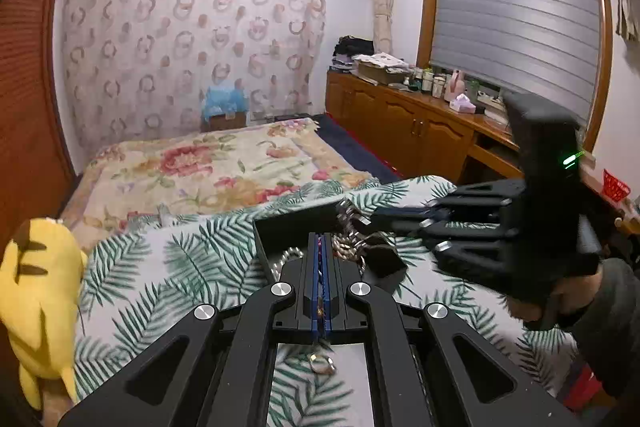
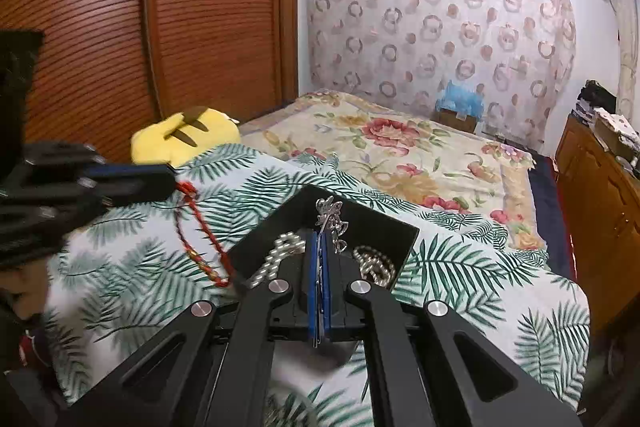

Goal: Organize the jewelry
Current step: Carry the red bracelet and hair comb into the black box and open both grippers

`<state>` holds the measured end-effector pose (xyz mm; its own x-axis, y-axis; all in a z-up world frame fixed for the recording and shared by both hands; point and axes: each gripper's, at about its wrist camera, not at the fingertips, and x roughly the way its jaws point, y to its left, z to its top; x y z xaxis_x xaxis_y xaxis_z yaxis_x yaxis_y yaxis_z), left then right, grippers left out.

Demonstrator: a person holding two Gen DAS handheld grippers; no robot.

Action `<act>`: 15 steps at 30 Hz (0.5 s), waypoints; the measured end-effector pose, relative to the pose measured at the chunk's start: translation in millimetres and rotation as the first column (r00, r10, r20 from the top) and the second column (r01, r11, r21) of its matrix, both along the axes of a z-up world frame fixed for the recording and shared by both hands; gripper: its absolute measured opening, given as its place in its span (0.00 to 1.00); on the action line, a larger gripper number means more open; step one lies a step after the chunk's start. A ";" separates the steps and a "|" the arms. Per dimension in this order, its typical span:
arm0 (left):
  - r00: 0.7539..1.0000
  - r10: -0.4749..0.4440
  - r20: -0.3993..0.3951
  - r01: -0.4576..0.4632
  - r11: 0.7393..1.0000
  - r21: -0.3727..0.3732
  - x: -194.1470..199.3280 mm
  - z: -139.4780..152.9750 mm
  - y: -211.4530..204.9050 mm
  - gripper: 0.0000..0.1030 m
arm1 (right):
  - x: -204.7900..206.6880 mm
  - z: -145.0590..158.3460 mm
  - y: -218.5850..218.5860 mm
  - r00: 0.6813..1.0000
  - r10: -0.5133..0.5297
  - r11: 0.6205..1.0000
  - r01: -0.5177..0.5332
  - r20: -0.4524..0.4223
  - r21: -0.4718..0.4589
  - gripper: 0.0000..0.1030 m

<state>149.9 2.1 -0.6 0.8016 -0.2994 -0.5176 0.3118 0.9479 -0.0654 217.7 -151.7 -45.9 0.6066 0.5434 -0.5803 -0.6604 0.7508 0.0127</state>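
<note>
An open black box (image 2: 384, 227) sits on the leaf-print cover, with pale bead chains (image 2: 280, 251) lying in it. My right gripper (image 2: 320, 241) is shut on a silver ornament (image 2: 332, 217) that sticks up past its tips, over the box. The left wrist view shows that gripper (image 1: 384, 221) reaching in from the right, blurred, with the ornament (image 1: 349, 215) at the box (image 1: 292, 227) edge. My left gripper (image 2: 173, 183) is shut on a red cord bracelet (image 2: 200, 239) that hangs down to the cover, left of the box. In its own view the left gripper (image 1: 320, 239) shows shut pads.
A yellow plush toy (image 1: 36, 287) lies at the left edge of the leaf-print cover (image 1: 180, 267). Beyond is a floral bedspread (image 2: 400, 147). Wooden cabinets (image 1: 400, 119) with bottles run along the right wall, and a slatted wardrobe (image 2: 120, 27) stands on the left.
</note>
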 end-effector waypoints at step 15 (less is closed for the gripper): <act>1.000 0.022 -0.014 -0.021 0.998 0.051 36.3 2.4 -8.9 0.01 | 46.7 -31.5 -2.2 0.995 -0.011 0.994 0.021 -0.096 0.104 0.09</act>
<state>186.2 -6.8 1.8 0.8001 -0.2551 -0.5430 0.2905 0.9566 -0.0213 264.4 -153.9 -77.5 0.5604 0.5952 -0.5759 -0.6406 0.7523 0.1541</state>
